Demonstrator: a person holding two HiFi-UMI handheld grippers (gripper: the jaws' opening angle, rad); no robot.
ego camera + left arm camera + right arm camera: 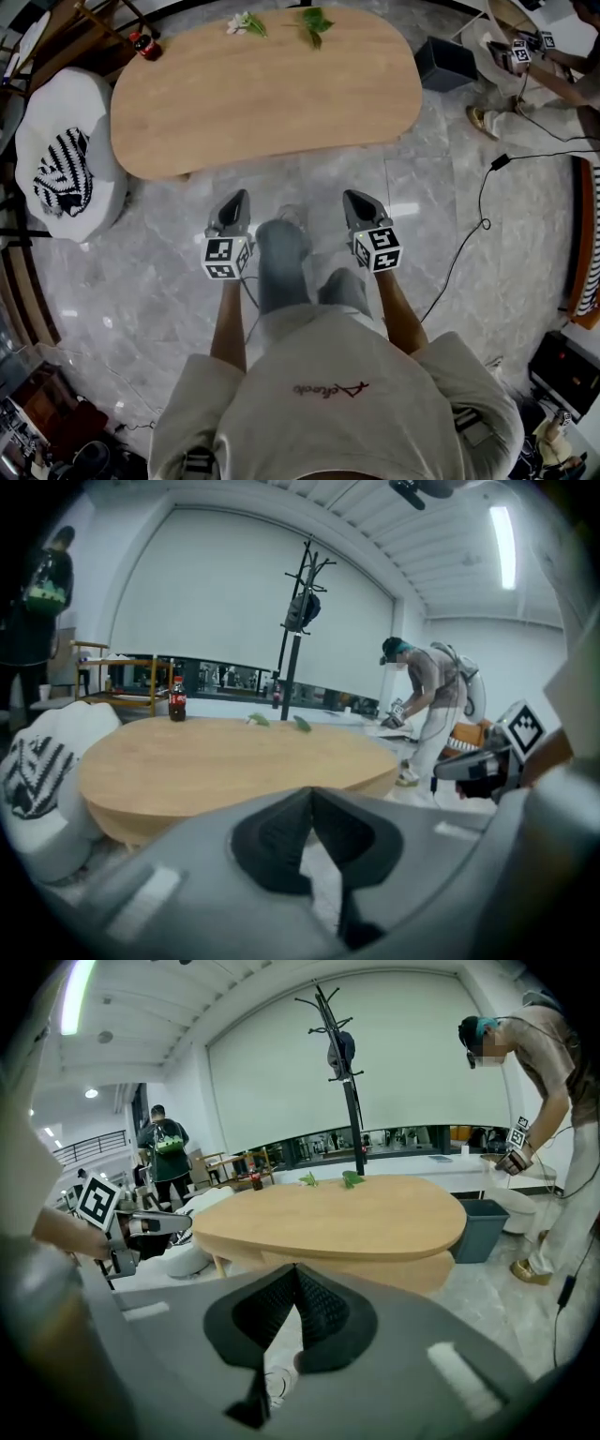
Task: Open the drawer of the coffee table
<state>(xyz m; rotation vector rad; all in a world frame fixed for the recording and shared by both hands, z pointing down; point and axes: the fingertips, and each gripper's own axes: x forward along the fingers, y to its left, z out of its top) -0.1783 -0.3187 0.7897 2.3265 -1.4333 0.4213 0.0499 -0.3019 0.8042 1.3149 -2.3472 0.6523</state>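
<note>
**Position.** The coffee table (262, 89) stands ahead of the person, on the marble floor. Its oval wooden counter (347, 1218) runs with the long axis left to right across the head view, and one long edge faces the person. The drawer itself cannot be picked out with certainty. A paler panel under the near edge in the right gripper view may be its front. If so, it faces the person and would pull out toward them, across the long axis.

**Tongs.** The left gripper (239, 197) and the right gripper (354, 197) are both closed tip to tip and hold nothing. They are low, near the table's near edge and apart from it, with the person's leg (281, 253) between them.

**Hazards.**
- Closed tongs cannot take a handle or lip. If pushed at the front in this state, they would likely slip off or shove the table.
- No handle is visible from here. A grip placed by guess may land on the fixed apron instead of the drawer.
- The forward leg lies in the likely path of the drawer and could stop its travel.
- A sharp pull may jolt the cola bottle (145, 45) (upright at the far left corner), or shift the leaf sprigs (317, 21) on the far edge.
</note>
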